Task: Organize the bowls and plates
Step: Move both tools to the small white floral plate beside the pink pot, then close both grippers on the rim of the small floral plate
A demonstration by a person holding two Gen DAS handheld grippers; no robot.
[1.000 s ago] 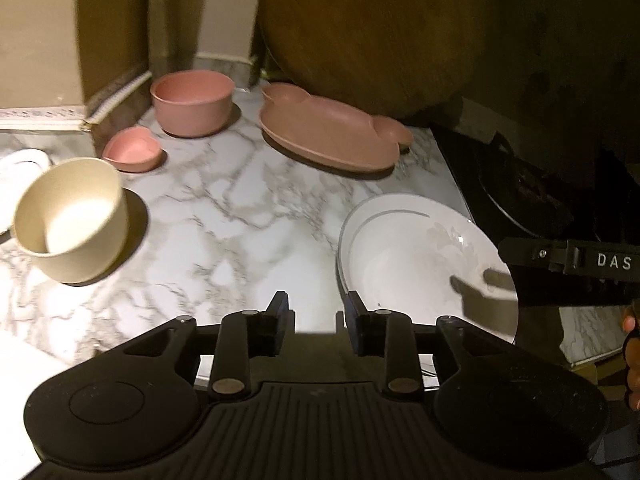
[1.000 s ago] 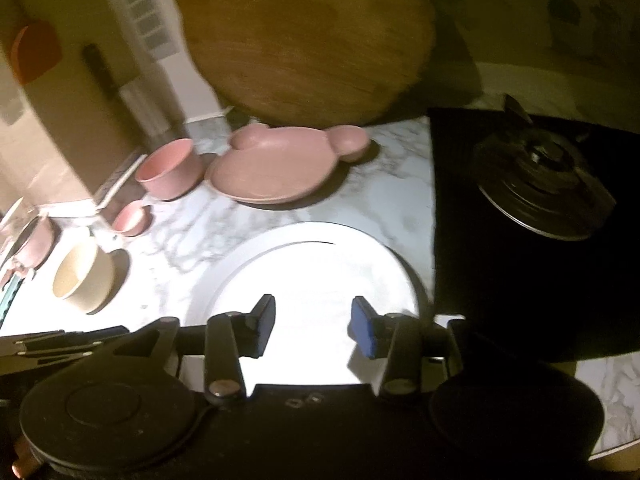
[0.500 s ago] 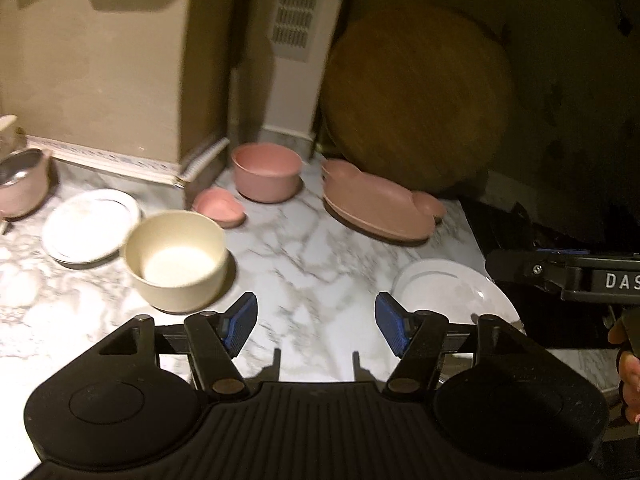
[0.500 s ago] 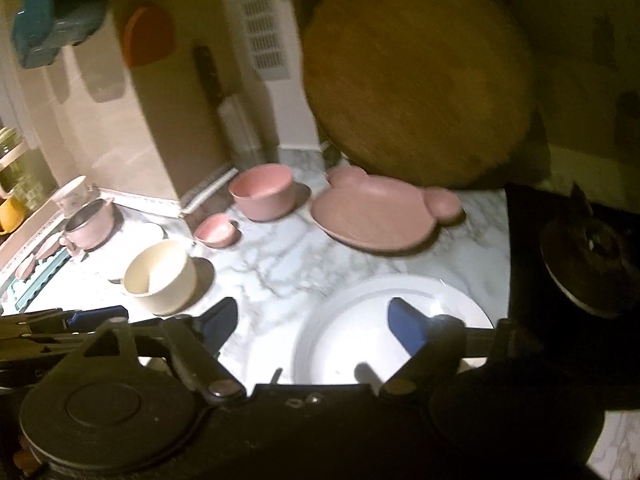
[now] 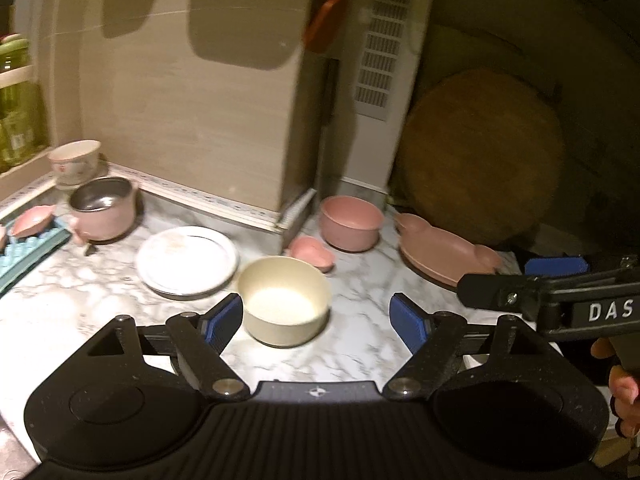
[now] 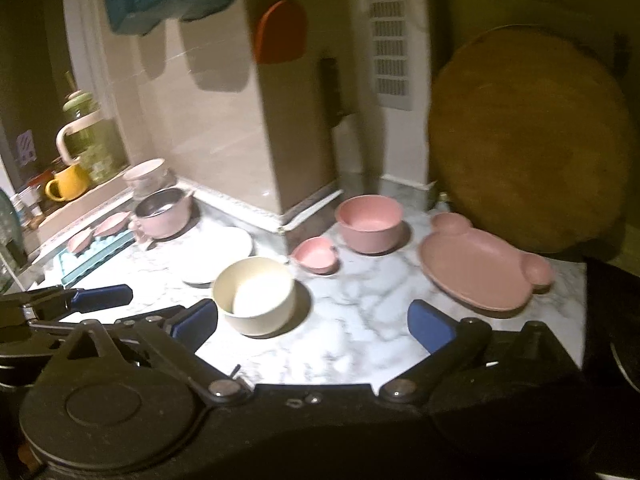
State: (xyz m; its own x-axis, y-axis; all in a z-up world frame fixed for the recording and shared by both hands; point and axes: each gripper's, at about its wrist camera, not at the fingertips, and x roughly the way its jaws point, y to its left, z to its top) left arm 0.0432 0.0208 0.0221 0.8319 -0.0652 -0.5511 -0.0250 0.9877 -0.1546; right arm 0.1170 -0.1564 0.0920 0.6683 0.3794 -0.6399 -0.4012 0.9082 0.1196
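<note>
Left wrist view: right gripper [image 5: 556, 276] cut off at the frame edge. Both grippers' jaws just spread wide, nothing between them; bare counter [image 6: 360, 320] beside cream bowl [image 6: 254, 296].

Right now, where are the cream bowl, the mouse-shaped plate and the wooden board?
cream bowl [image 5: 285, 306], left wrist view, inner floor.
mouse-shaped plate [image 6: 478, 270], right wrist view, flat middle.
wooden board [image 6: 524, 136], right wrist view, face centre.

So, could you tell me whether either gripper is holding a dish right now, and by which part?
Nothing is held: the left gripper and right gripper both stand open and empty.
</note>
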